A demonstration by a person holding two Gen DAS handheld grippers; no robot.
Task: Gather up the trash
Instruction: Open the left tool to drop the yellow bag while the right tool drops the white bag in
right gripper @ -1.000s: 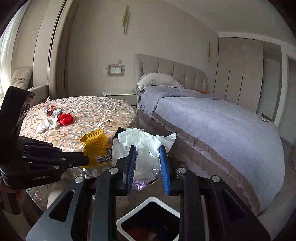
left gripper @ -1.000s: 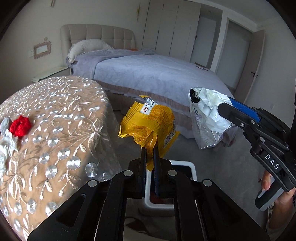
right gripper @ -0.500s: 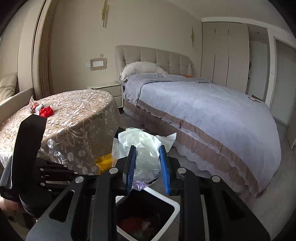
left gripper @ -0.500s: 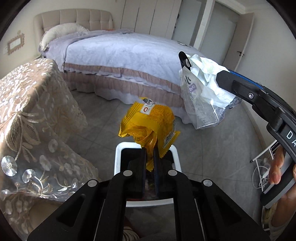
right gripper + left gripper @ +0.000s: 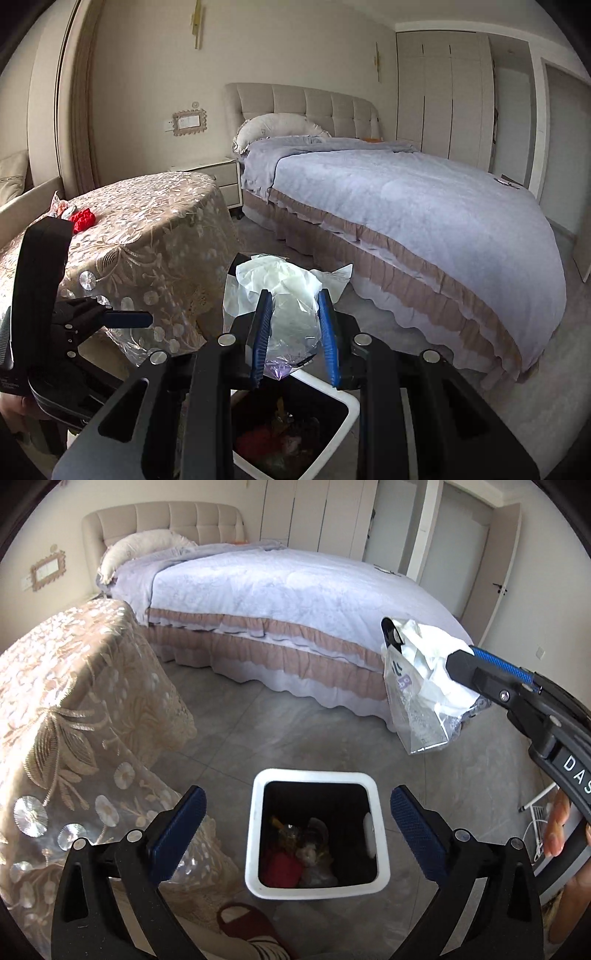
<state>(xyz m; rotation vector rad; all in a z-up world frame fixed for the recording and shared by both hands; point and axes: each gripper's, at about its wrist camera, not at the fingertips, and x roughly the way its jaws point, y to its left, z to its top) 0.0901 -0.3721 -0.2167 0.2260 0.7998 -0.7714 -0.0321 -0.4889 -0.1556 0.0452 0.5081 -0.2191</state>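
Right wrist view: bin contents dim behind bag-clamping right tongs.

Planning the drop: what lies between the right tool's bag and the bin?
Nothing: in the left wrist view, only bare floor shows between the bag and bin.

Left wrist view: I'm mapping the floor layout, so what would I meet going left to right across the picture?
Table → left gripper, open over the bin → plastic bag → right gripper, shut on that bag.
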